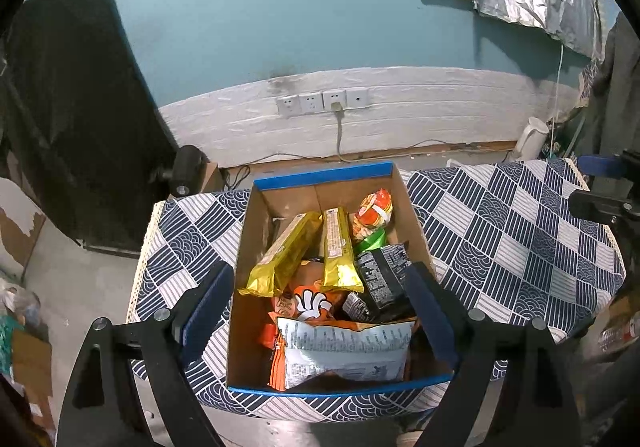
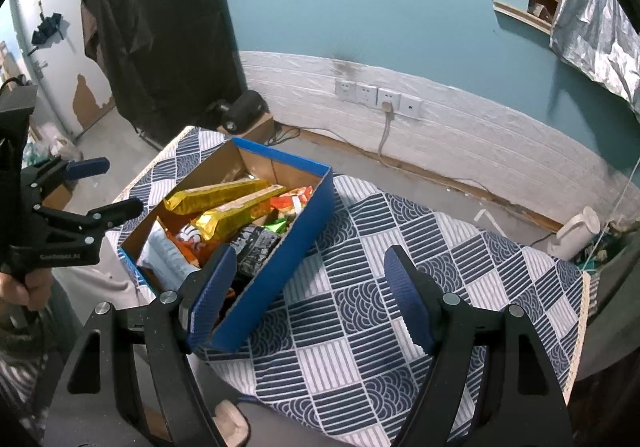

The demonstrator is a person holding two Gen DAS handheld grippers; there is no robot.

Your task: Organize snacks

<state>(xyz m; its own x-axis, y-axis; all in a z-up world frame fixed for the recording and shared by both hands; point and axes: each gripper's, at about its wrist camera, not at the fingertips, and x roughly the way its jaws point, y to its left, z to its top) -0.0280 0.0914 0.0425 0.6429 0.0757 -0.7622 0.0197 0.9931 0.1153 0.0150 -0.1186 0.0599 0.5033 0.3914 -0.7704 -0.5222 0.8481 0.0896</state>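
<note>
A blue cardboard box [image 1: 320, 173] stands on the patterned table; it also shows in the right wrist view [image 2: 296, 243]. It holds several snack packs: two gold packs [image 1: 284, 255] [image 2: 216, 193], a white bag [image 1: 344, 351], an orange bag [image 1: 312, 303], a black pack [image 1: 380, 279] and a red-orange pack [image 1: 372, 215]. My left gripper [image 1: 320, 311] is open and empty above the box's near end; it also shows in the right wrist view [image 2: 108, 187]. My right gripper [image 2: 310, 299] is open and empty, above the cloth right of the box.
The table wears a navy and white checked cloth [image 2: 400, 287] [image 1: 500, 231]. A white kettle [image 2: 576, 231] sits on the floor at the far right. Wall sockets with a plugged cable [image 1: 324, 103] are behind. A black-draped stand [image 2: 160, 27] is at the left.
</note>
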